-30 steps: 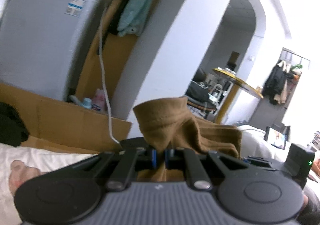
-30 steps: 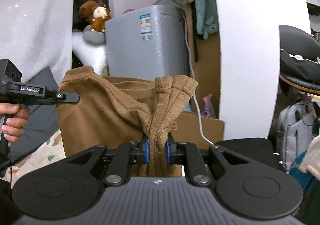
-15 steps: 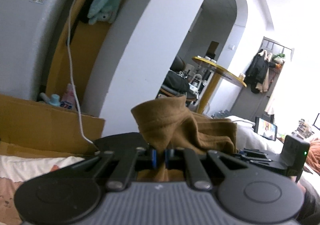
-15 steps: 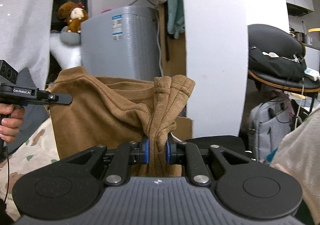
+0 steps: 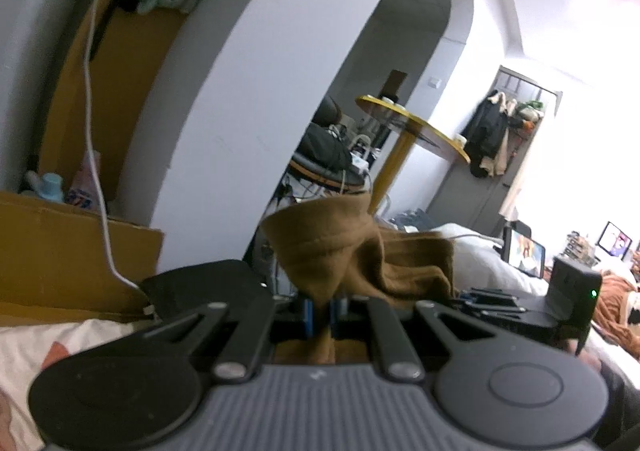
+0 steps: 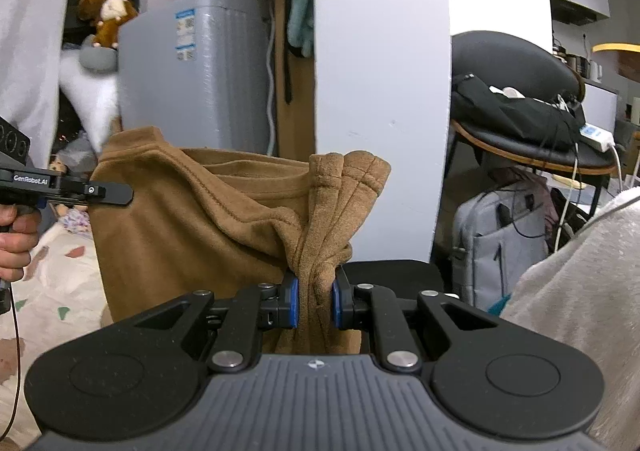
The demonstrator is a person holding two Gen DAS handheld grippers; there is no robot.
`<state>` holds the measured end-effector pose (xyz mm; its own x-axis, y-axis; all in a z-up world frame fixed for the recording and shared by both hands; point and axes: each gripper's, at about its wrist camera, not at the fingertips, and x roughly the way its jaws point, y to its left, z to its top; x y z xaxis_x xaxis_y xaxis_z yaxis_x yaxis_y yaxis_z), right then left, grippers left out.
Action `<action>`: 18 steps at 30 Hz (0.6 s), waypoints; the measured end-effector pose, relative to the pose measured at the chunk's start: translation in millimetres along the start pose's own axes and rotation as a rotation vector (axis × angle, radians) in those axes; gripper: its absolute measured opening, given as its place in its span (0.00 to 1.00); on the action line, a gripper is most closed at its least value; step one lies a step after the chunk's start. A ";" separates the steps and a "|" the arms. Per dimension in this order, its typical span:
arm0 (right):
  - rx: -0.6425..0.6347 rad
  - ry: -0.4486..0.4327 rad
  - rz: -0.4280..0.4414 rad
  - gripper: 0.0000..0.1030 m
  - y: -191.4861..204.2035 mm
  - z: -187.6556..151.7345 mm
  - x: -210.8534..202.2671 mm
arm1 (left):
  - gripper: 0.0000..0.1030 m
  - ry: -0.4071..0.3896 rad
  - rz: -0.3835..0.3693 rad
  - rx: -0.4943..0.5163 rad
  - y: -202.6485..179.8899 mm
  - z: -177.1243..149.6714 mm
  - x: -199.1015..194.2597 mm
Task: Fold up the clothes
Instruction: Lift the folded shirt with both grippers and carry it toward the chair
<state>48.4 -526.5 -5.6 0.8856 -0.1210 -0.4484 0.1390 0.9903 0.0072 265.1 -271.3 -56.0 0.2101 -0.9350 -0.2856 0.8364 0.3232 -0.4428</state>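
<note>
Brown knit garment (image 6: 192, 219) hangs between left gripper (image 5: 319, 309) and right gripper (image 6: 314, 301), each clamped on a bunched corner. Keep the top edge taut and level while lowering onto the patterned bedsheet (image 6: 52, 271) below.

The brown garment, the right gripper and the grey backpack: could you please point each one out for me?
brown garment (image 6: 192, 219), right wrist view, on its hanging front panel.
right gripper (image 6: 314, 301), right wrist view, midway between its fingertips, on pinched cloth.
grey backpack (image 6: 500, 243), right wrist view, on its front pocket.

one brown garment (image 6: 192, 219), two grippers (image 6: 314, 303)
</note>
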 end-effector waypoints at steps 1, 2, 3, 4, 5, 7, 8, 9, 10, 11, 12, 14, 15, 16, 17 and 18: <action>0.001 0.004 -0.006 0.16 -3.7 -0.5 3.7 | 0.08 0.004 -0.012 0.001 4.2 -1.2 6.9; 0.000 0.010 -0.013 0.16 -7.0 -1.2 6.9 | 0.08 0.007 -0.023 0.003 8.3 -2.6 13.2; -0.002 0.017 -0.020 0.16 -11.0 -2.2 11.5 | 0.08 0.009 -0.033 0.004 11.9 -3.9 18.7; -0.003 0.020 -0.022 0.16 -12.6 -2.5 13.0 | 0.08 0.011 -0.042 0.006 15.5 -5.0 24.1; -0.002 0.027 -0.030 0.16 -18.4 -4.2 18.8 | 0.08 0.012 -0.047 0.010 19.0 -6.2 29.6; 0.004 0.038 -0.045 0.16 -28.1 -6.7 28.6 | 0.08 0.013 -0.052 0.021 24.5 -8.7 39.5; 0.007 0.041 -0.051 0.16 -32.3 -7.9 33.7 | 0.08 0.012 -0.053 0.024 26.9 -9.7 43.8; 0.009 0.046 -0.058 0.16 -36.3 -9.0 39.4 | 0.08 0.011 -0.056 0.025 31.1 -11.6 51.3; 0.011 0.050 -0.064 0.16 -40.4 -10.1 45.5 | 0.08 0.011 -0.060 0.022 35.7 -13.6 59.1; 0.012 0.055 -0.071 0.16 -44.5 -11.1 51.5 | 0.08 0.011 -0.061 0.020 38.7 -14.4 64.3; 0.014 0.060 -0.076 0.16 -48.4 -11.8 58.0 | 0.08 0.013 -0.060 0.022 41.0 -14.7 68.7; 0.018 0.073 -0.088 0.16 -56.2 -12.9 71.2 | 0.08 0.022 -0.061 0.031 48.3 -16.4 82.8; 0.017 0.078 -0.095 0.16 -59.8 -13.6 77.5 | 0.08 0.028 -0.063 0.031 53.7 -17.3 91.1; 0.017 0.080 -0.099 0.16 -62.1 -13.9 81.2 | 0.08 0.030 -0.065 0.024 58.4 -17.5 96.6; 0.019 0.085 -0.106 0.16 -66.7 -14.1 89.1 | 0.08 0.031 -0.067 0.018 62.3 -17.5 100.8; 0.020 0.088 -0.112 0.16 -70.5 -14.2 95.7 | 0.08 0.031 -0.067 0.010 66.9 -17.2 105.0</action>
<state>117.0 -606.9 -61.8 0.8221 -0.2232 -0.5237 0.2440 0.9693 -0.0299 334.4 -345.4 -130.2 0.1382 -0.9495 -0.2818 0.8531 0.2586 -0.4531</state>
